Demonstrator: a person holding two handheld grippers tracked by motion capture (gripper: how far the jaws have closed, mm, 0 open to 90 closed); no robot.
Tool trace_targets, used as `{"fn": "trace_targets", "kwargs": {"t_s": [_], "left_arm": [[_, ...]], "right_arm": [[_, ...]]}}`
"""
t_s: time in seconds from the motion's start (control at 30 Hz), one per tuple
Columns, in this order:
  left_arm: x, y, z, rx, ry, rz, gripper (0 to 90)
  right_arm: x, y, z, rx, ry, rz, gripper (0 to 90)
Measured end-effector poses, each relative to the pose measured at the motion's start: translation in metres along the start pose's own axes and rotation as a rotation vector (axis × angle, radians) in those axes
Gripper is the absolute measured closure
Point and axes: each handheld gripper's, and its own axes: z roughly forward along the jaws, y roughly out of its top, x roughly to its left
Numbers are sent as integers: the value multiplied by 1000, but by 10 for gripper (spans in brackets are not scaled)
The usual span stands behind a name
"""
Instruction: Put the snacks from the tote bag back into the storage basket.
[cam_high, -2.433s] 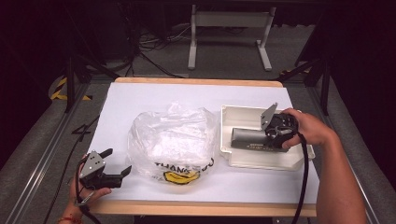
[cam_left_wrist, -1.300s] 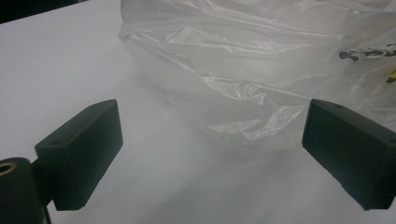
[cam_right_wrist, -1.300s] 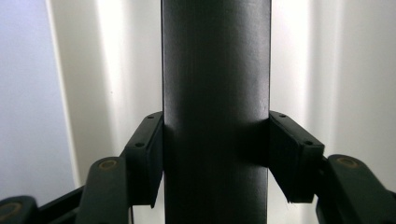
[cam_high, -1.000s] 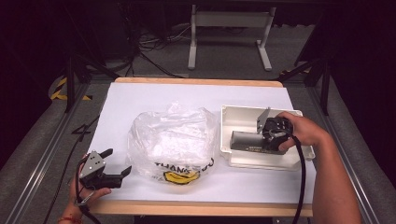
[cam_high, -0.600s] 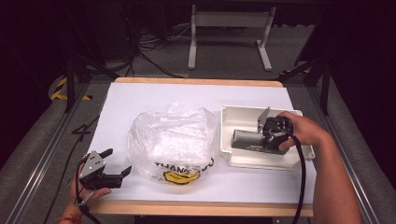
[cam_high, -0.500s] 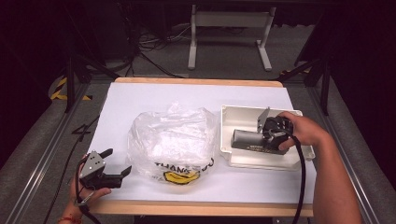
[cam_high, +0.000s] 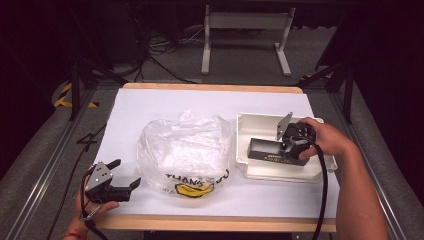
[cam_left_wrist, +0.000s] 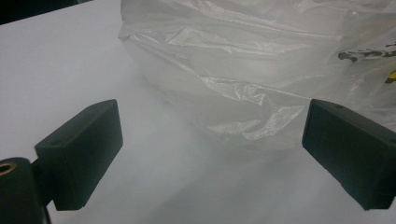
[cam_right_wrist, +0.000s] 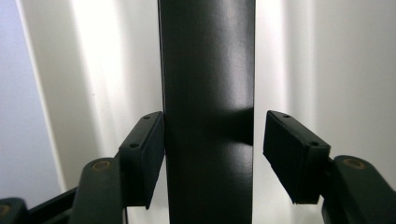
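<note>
Right gripper view: right gripper (cam_right_wrist: 212, 154) straddles a black box (cam_right_wrist: 208, 93), its left jaw touching the box's side, its right jaw just clear, so not clamped. High view: the box lies in a white tray (cam_high: 245, 125) on the bench (cam_high: 150, 102). Left gripper (cam_high: 125, 176), jaws wide apart, rests beside a clear plastic bag (cam_high: 185, 147) near the bench's front edge.
</note>
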Motion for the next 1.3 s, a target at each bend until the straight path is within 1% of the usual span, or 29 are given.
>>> {"fn": "trace_targets", "kwargs": {"t_s": [0.07,0.43,0.6,0.7,0.77,0.83,0.87,0.9,0.93,0.97,1.03,1.07,1.13,1.17,1.2,1.23,1.3], "left_arm": [[0,0,0,2,0,1,59],[0,0,0,1,3,0,59],[0,0,0,3,2,3,59],[0,0,0,1,2,0,59],[0,0,0,2,3,3,59],[0,0,0,2,2,2,59],[0,0,0,1,2,1,59],[0,0,0,1,2,0,59],[0,0,0,0,1,0,59],[0,0,0,1,0,1,59],[0,0,0,2,0,0,59],[0,0,0,2,0,0,59],[0,0,0,3,1,1,59],[0,0,0,3,2,1,59],[0,0,0,3,2,1,60],[0,0,0,4,2,1,59],[0,0,0,4,0,1,60]], "right_arm": [[0,0,-1,-8,-3,8,392],[2,-2,-11,-44,-33,10,393],[3,-5,-16,-85,-58,39,394],[2,-7,-19,-117,-84,43,392],[4,-8,-21,-139,-98,57,389],[4,-9,-24,-159,-123,59,381],[5,-10,-25,-172,-135,72,381],[5,-11,-27,-186,-150,72,381],[6,-12,-28,-198,-164,86,382],[7,-12,-29,-215,-176,85,381],[8,-14,-32,-238,-196,98,380],[9,-15,-33,-247,-203,94,376],[11,-16,-34,-273,-221,109,371],[11,-17,-35,-279,-223,111,369],[13,-18,-36,-282,-237,125,363],[13,-18,-37,-284,-247,128,358],[15,-19,-38,-299,-258,140,350]]}}
